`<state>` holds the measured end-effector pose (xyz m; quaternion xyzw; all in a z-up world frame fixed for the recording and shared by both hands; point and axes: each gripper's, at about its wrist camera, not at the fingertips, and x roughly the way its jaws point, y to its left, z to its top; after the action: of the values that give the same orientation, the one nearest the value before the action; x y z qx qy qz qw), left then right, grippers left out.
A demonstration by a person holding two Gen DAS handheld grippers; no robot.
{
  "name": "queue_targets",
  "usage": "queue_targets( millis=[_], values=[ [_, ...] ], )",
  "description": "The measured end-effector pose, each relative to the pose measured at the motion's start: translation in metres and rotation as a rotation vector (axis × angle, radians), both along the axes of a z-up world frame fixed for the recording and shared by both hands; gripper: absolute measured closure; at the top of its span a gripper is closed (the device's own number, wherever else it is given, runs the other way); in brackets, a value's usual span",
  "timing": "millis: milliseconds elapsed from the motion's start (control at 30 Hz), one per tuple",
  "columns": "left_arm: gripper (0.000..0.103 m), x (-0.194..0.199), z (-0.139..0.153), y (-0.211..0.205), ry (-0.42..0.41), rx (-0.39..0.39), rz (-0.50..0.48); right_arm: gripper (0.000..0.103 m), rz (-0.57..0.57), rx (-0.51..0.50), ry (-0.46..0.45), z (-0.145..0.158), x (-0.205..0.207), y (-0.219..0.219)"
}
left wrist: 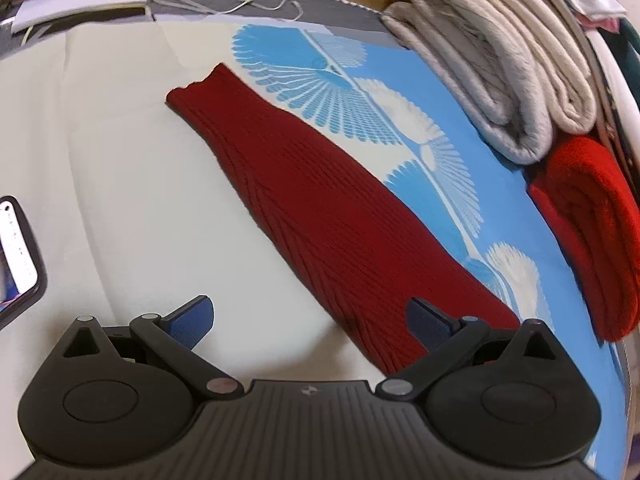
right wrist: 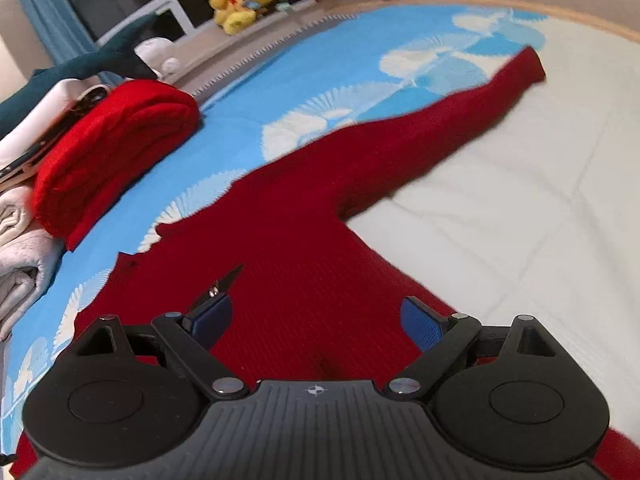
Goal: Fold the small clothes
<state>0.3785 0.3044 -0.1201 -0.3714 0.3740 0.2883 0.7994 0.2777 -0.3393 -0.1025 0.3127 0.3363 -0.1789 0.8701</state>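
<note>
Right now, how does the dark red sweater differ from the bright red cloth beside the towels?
The sweater lies spread flat, one sleeve stretched out; the red cloth is folded into a thick bundle. The sweater is darker and ribbed; the cloth is brighter and plainer. The sweater lies mid-bed, the cloth at the edge by the towels. Both are red and rest on the bed cover.

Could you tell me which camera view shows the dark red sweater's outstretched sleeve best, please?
The left wrist view: the sleeve lies sharp, with cuff and ribbing visible, nearly whole. The right wrist view shows the sleeve farther off and motion-blurred, though joined to the sweater's body.
</note>
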Motion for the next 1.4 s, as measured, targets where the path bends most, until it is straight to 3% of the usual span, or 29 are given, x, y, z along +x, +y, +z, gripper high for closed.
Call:
queue_targets(
  millis=[200,333,533,700,733,800,833,867,1000,1133,1233,1400],
  values=[
    [0.001,0.001,-0.015,0.033,-0.048,-0.089,0.094,0.011,-0.004,0.033,0.026,-0.007,0.005,0.003],
    [0.001,0.0,-0.016,0.053,-0.099,-0.096,0.142,0.011,-0.001,0.039,0.029,-0.009,0.009,0.005],
    [0.0,0.01,-0.021,0.069,-0.159,-0.043,0.172,0.011,-0.01,0.076,0.06,-0.016,0.012,0.003],
    [0.001,0.029,-0.022,0.06,-0.15,0.047,0.123,0.011,-0.02,0.074,0.068,-0.019,0.011,0.0],
    [0.006,0.032,-0.022,0.059,-0.147,0.046,0.113,0.011,-0.02,0.075,0.068,-0.019,0.011,-0.001],
    [0.042,0.035,-0.02,0.058,-0.153,0.028,0.107,0.011,-0.018,0.076,0.065,-0.018,0.01,-0.001],
    [0.082,0.037,-0.02,0.06,-0.141,0.016,0.112,0.011,-0.016,0.079,0.065,-0.018,0.01,-0.001],
    [0.087,0.038,-0.02,0.062,-0.125,-0.001,0.119,0.011,-0.012,0.085,0.066,-0.018,0.009,-0.001],
    [0.088,0.032,-0.002,0.059,-0.158,-0.008,0.14,0.012,-0.01,0.106,0.071,-0.016,0.006,-0.005],
    [0.088,0.031,0.051,0.017,-0.303,0.062,0.02,0.012,-0.042,0.145,0.035,-0.008,-0.002,-0.016],
    [0.088,0.042,0.081,-0.04,-0.413,0.032,-0.158,0.012,-0.063,0.144,0.002,0.003,-0.004,-0.024],
    [0.089,0.081,0.094,-0.178,-0.396,0.043,-0.469,0.012,-0.09,0.128,-0.033,0.012,-0.008,-0.035]
  ],
)
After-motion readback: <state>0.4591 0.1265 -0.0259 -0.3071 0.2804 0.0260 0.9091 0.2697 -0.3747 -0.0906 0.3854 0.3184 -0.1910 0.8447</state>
